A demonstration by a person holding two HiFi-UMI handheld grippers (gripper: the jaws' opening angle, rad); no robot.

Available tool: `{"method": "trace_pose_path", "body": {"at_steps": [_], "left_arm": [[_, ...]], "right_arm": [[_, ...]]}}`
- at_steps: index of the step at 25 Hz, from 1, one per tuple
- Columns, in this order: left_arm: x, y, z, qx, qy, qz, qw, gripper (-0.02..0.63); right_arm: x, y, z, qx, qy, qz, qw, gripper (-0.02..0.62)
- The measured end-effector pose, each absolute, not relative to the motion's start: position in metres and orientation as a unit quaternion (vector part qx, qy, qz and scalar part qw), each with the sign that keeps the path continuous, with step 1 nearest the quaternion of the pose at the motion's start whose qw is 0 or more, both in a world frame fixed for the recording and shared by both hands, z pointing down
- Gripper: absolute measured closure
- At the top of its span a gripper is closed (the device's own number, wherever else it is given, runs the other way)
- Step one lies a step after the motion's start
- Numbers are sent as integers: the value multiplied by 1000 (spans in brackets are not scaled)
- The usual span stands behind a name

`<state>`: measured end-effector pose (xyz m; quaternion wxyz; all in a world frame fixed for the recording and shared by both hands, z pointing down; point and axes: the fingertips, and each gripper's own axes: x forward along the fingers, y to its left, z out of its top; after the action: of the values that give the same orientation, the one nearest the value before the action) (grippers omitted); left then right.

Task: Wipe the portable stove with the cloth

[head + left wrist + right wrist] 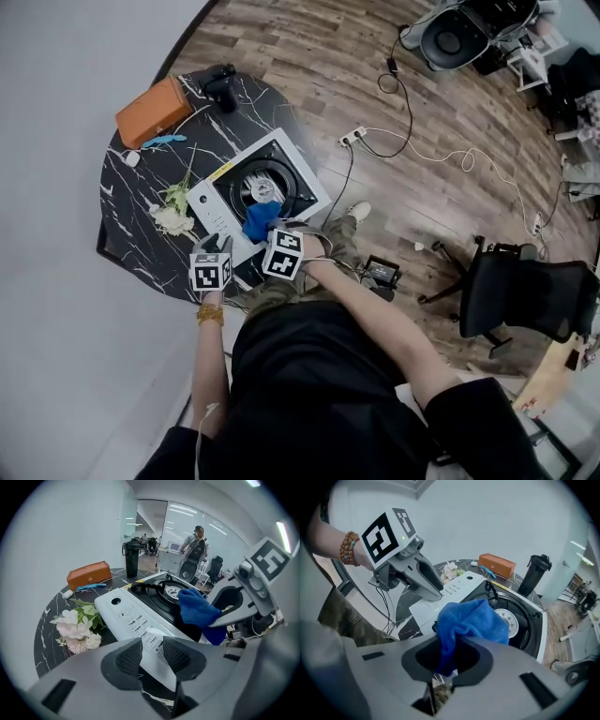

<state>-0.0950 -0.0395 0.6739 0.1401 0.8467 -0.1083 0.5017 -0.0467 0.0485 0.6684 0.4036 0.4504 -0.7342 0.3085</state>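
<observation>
Portable stove [258, 192] sits on the round black marble table [131, 234], with artificial flowers [172, 214] at its left. Left gripper [152, 656] hovers over the control panel, jaws apart and empty. Right gripper [447, 658] is clamped on the blue cloth [471, 620] above the stove's near edge.

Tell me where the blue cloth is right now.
In the head view the blue cloth is pinched in the right tongs, over the portable stove's near edge, beside the burner.

Bunched blue cloth [262, 221] at white portable stove's [216, 212] near edge.
</observation>
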Motion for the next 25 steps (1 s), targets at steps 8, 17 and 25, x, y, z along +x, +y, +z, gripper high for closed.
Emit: {"method": "trace_pose_path", "body": {"at_steps": [8, 17, 25], "left_arm": [[-94, -42, 673, 845, -92, 509, 136, 463], [-99, -43, 674, 844, -79, 513, 137, 476], [-93, -36, 675, 852, -81, 499, 135, 476]], "right_arm": [[23, 68, 671, 536, -671, 347, 376, 561], [53, 79, 673, 577, -627, 321, 413, 561], [36, 18, 613, 551, -696, 295, 354, 561]]}}
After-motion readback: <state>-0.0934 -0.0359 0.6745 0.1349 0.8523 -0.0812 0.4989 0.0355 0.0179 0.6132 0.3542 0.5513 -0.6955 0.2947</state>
